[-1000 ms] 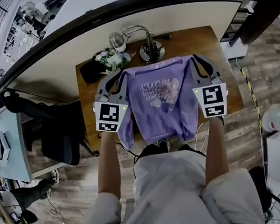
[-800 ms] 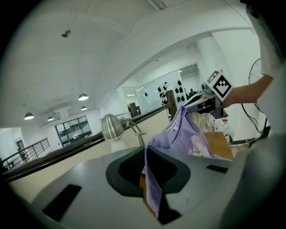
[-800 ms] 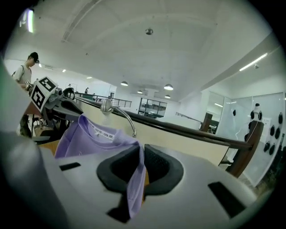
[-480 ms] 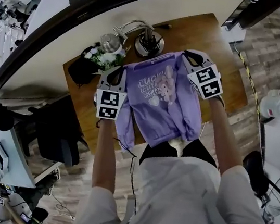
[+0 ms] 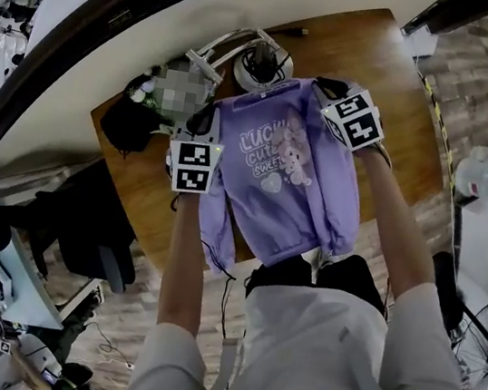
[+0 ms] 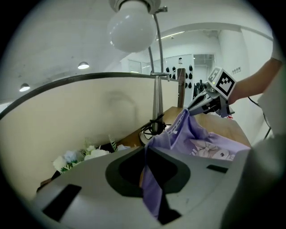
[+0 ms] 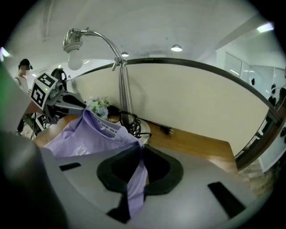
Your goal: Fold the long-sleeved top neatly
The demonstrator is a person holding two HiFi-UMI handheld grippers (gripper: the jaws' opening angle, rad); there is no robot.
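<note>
Two grips hold: your left tongs (image 5: 205,126) and right tongs (image 5: 327,90) are each clamped on a shoulder of the lilac long-sleeved top (image 5: 286,187), spread print-up over the desk (image 5: 400,77), hem past the near edge. Lay it flat, shoulders level, short of the lamp base (image 5: 263,66).

Lilac top (image 5: 291,188) w/ cartoon print, brown wood table (image 5: 367,53), b/w markers on left tongs (image 5: 210,120), right tongs (image 5: 327,90)
</note>
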